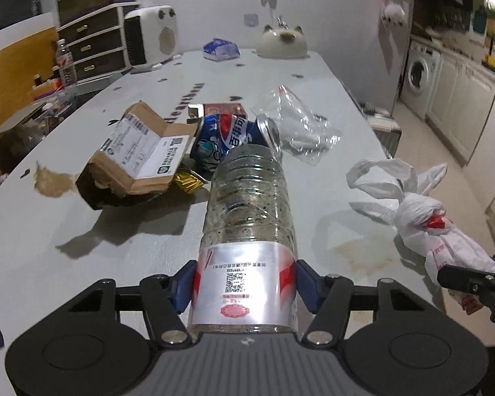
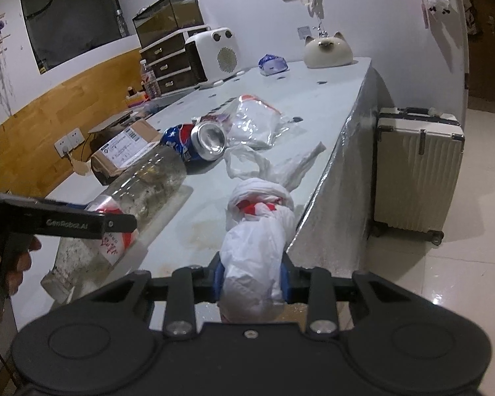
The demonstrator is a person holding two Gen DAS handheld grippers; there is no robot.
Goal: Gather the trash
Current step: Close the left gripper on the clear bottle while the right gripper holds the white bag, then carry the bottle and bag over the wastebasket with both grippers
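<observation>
The left gripper pinches the labelled end of a clear plastic bottle between its blue pads; the bottle's far end points at the crushed cola can. Right of the can, the right gripper clamps a knotted white plastic bag.

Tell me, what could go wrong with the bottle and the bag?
The dirty bottle sticks far out past the left tongs, so swinging it could knock the soda can. The knotted white bag in the right tongs is soft and might slip out near the table edge.
</observation>
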